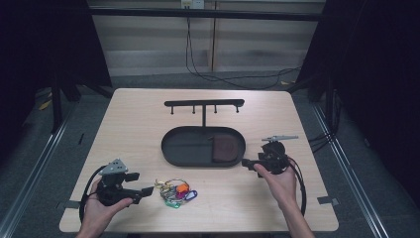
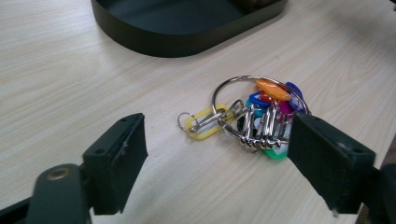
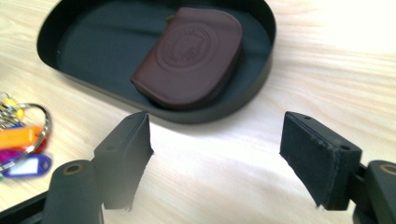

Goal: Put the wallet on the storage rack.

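Both the left gripper (image 2: 217, 158) and right gripper (image 3: 215, 156) are hovering with jaws spread wide, holding nothing. The keys (image 2: 254, 116) are lying loose and splayed, so a grab on one tag is probably risking the bunch swinging or slipping free.

Wood table (image 1: 129, 124), grey floor (image 1: 29, 163) — dark sides (cables (image 1: 218, 74) behind).

Lab recording rig, black curtains (image 1: 381, 59), floor cables (image 1: 233, 79)

my table (image 1: 124, 129) is pale matt wood grain. the tray (image 3: 261, 70) looks like smooth matt black metal, my pouch (image 3: 191, 56) embossed brown leather, the keyring (image 2: 233, 86) shiny metal with glossy coloured plastic tags (image 2: 273, 91).
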A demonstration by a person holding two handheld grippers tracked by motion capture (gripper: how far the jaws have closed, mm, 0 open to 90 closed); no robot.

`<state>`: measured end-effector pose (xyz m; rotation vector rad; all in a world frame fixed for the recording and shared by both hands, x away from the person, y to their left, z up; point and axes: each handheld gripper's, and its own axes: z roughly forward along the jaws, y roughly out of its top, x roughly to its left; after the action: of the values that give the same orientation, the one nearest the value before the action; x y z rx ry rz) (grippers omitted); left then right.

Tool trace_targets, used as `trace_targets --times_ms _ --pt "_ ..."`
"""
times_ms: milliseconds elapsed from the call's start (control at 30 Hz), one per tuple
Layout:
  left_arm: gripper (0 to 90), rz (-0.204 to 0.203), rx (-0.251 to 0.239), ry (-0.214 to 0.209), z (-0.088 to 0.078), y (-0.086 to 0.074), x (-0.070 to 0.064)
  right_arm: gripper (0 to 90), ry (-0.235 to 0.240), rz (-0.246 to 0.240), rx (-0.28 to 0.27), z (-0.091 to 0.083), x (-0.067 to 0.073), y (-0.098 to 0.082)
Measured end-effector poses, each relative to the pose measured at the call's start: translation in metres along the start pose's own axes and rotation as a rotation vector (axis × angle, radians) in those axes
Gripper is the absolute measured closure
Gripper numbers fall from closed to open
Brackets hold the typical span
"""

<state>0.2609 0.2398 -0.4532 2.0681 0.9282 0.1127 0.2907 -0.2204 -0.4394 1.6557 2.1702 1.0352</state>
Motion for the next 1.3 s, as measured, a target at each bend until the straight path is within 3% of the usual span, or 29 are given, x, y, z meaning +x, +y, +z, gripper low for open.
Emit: trace_targets --times_ms 33,100,267,400,500,633,833,967,1200,1300 --pt "21.8 -0.002 0.002 -0.004 0.000 0.000 -0.001 25.8 -0.017 0.004 -0.008 -0.003 0.000 -0.006" --pt "22.6 0.002 0.002 0.001 0.000 0.001 -0.003 26.1 0.004 0.027 -0.026 -0.006 -0.002 -0.015" --pt "22.7 0.010 0.023 -0.021 0.003 0.004 -0.009 23.3 0.019 0.015 -0.015 -0.018 -0.003 -0.032" --pt "25.4 0.050 0.040 -0.022 0.008 0.008 -0.017 23.2 0.034 0.005 -0.032 -0.028 -0.001 -0.045" --pt "25.7 0.075 0.054 -0.035 0.011 0.014 -0.023 21.7 0.020 -0.007 -0.050 -0.027 -0.002 -0.053" --pt "36.2 0.113 0.070 -0.047 0.010 0.024 -0.032 18.5 0.008 -0.007 -0.034 -0.025 -0.004 -0.055" --pt "50.6 0.206 0.197 -0.059 0.021 0.044 -0.042 18.2 0.020 -0.009 -0.041 -0.025 -0.005 -0.055" --pt "56.4 0.252 0.220 -0.059 0.026 0.053 -0.050 18.4 0.018 -0.012 -0.035 -0.025 -0.006 -0.055" --pt "68.2 0.301 0.322 -0.105 0.046 0.054 -0.068 18.1 0.006 -0.003 -0.037 -0.025 -0.009 -0.056" --pt "70.8 0.338 0.398 -0.125 0.057 0.053 -0.073 18.0 0.005 -0.002 -0.035 -0.025 -0.009 -0.056"
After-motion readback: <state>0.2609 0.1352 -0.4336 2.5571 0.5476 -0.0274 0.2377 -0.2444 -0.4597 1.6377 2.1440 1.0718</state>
